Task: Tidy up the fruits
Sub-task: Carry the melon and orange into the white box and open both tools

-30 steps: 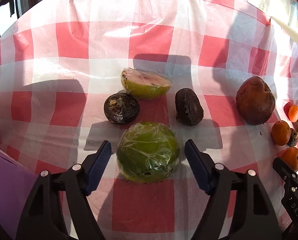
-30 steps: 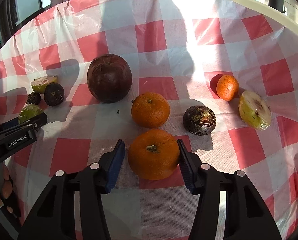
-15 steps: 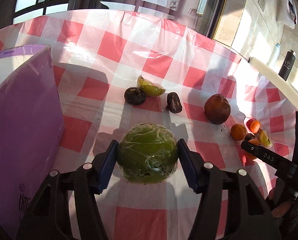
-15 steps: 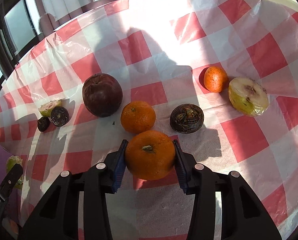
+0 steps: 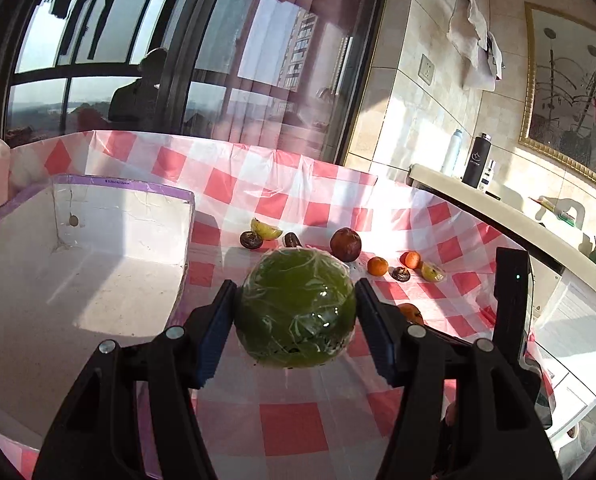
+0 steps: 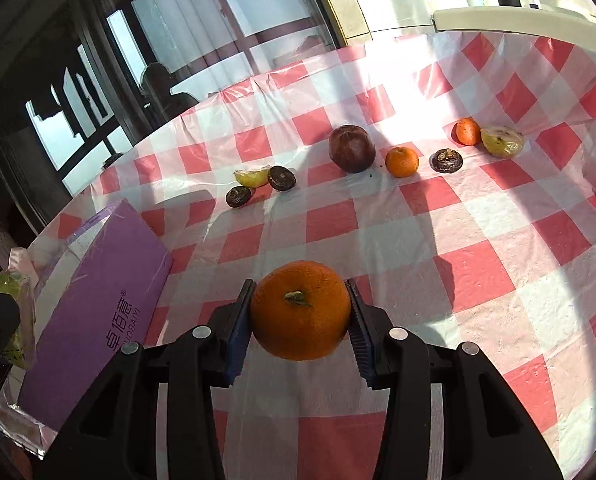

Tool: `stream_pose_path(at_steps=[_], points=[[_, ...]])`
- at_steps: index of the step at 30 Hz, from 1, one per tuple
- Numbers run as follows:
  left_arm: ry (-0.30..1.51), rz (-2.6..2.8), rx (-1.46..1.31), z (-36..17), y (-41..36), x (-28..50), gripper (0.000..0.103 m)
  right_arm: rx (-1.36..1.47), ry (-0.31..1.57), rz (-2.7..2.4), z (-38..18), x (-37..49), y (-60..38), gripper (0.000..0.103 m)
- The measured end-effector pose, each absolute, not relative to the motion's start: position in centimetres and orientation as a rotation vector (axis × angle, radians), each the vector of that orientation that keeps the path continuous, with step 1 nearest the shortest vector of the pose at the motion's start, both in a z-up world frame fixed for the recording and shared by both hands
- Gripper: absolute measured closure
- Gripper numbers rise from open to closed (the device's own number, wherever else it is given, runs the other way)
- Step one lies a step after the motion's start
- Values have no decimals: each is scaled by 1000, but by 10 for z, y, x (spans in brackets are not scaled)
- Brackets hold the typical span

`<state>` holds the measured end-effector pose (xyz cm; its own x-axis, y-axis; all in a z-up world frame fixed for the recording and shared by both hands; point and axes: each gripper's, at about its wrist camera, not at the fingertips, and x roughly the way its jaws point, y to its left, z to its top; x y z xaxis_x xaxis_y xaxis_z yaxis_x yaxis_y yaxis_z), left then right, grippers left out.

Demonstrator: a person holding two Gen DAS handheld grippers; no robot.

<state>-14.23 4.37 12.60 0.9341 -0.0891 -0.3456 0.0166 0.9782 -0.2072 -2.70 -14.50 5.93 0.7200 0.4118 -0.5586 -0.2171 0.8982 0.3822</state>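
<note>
The left gripper (image 5: 296, 312) is clamped on a plastic-wrapped green fruit (image 5: 296, 308), held above the checked tablecloth (image 5: 290, 432) beside the open box (image 5: 78, 280) at its left edge. An orange (image 6: 300, 310) is pinched in the right gripper (image 6: 300, 316), clear of the cloth.

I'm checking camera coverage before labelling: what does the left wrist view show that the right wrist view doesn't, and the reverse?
Only the left wrist view shows the open white inside of the box, the left claw shut on the wrapped green fruit, and the framed picture on the wall. Only the right wrist view shows the box's purple outer side with printed lettering and the right claw shut on a large orange. Both show the checked tablecloth, the dark red apple and the small orange beside it.
</note>
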Motion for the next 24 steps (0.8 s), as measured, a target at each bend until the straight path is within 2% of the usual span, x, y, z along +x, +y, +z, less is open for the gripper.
stream_pose_path(at_steps=[6,10,15,24], points=[[270,-14,-242,163,83,-183,43,259,607,516,107,-60,-88,59],[257,78,-236,167,113,-196,43,215,586,626,127,-80,-44,59],[356,234,-251,153,161,-189,43,87,558,715,143,-102,18,59],[475,381,-232,129,214,-181,43,-121,582,679,128,-99,83,59]])
